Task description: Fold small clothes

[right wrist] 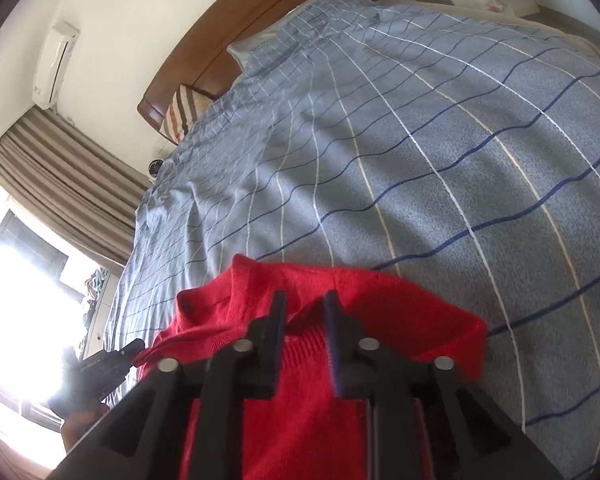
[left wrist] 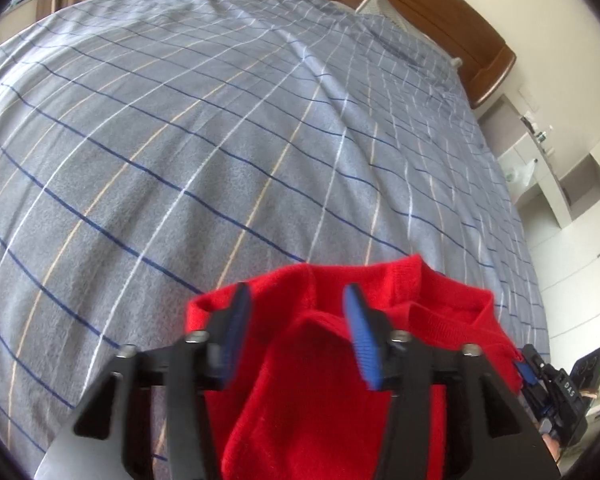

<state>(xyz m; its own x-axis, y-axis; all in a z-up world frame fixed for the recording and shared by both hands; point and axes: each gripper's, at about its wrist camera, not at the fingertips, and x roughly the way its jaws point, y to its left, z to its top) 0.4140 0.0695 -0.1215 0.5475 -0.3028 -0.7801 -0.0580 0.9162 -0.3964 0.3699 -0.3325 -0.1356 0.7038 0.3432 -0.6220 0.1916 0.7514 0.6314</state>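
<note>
A small red knit garment [left wrist: 324,344] lies bunched on the grey checked bedspread [left wrist: 228,152] at the near edge. My left gripper [left wrist: 296,320] hovers over it with blue-padded fingers apart, open, with red cloth between and below them. In the right wrist view the same red garment [right wrist: 380,300] lies under my right gripper [right wrist: 305,320]. Its fingers stand a smaller gap apart with red ribbed cloth in the gap; no firm pinch shows. The right gripper [left wrist: 556,388] shows at the far right of the left wrist view, and the left gripper [right wrist: 104,364] at the left of the right wrist view.
The bedspread [right wrist: 420,140] covers a wide bed with a wooden headboard [left wrist: 440,12]. Pillows [right wrist: 184,112] lie at the head. Curtains [right wrist: 60,168] and a bright window stand on one side, white shelves [left wrist: 548,168] on the other.
</note>
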